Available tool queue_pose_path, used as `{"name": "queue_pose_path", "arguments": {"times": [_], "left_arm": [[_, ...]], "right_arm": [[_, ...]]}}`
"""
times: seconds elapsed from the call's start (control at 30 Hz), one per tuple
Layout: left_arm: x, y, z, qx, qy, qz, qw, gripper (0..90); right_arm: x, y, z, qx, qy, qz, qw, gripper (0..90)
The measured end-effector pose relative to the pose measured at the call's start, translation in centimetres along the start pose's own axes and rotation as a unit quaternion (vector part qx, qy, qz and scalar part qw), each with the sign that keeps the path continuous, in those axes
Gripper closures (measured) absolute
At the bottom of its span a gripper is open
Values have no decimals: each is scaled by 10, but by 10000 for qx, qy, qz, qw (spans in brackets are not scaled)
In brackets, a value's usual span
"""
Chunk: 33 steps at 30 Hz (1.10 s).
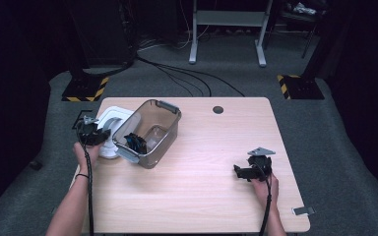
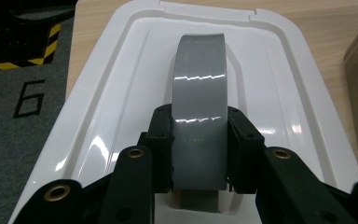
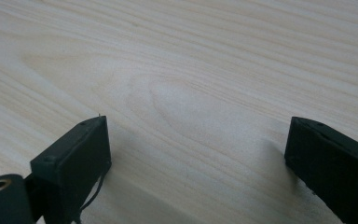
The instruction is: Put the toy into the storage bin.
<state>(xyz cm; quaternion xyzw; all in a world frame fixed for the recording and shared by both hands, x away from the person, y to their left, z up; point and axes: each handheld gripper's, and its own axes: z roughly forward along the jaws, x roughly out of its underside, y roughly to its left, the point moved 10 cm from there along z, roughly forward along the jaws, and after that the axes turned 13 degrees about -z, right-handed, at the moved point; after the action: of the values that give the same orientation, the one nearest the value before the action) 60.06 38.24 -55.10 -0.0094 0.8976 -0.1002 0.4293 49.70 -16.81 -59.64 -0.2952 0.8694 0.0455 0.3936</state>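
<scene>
Left gripper view: the left gripper (image 2: 199, 154) is seen clamped on the grey handle (image 2: 200, 93) of a white lid (image 2: 107, 116); both pads are pressed flat against the handle's sides, and the grip sits low on the arch, near its base; the hold is judged square and centred. The lid is found at the left rear part of the table (image 1: 202, 196), with its left rim close to the table's edge and its right side just beside the tilted translucent bin (image 1: 147, 132). In the high view the left gripper (image 1: 92, 132) is seen over the lid, and the bin is tipped with its open mouth up and toward the lid; a dark object is seen inside, though what it is cannot be told.

For the step in hand, a straight upward lift is advised, so that the handle is not twisted out of the pads; the lid should be kept level until the bin's rim is cleared; whether the two touch cannot be told.

The right gripper (image 1: 250, 169) is held low over bare wood at the table's right, with its jaws standing wide apart and nothing between them; open room is noted across the centre and front of the table; the left edge and the bin wall are the tight margins.
</scene>
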Motion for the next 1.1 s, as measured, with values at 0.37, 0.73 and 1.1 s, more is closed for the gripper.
{"name": "queue_pose_path", "arguments": {"times": [0.37, 0.73, 1.1], "left_arm": [[-18, -2, -14, 66, -92, -47, 9999, 672], [-43, -10, -31, 113, -229, -65, 9997, 672], [-71, -21, -49, 138, -402, 32, 9991, 672]], "right_arm": [[0, 0, 0, 10, 5, -1, 10000, 61], [0, 0, 0, 2, -1, -3, 10000, 62], [0, 0, 0, 2, -2, 1, 10000, 62]]}}
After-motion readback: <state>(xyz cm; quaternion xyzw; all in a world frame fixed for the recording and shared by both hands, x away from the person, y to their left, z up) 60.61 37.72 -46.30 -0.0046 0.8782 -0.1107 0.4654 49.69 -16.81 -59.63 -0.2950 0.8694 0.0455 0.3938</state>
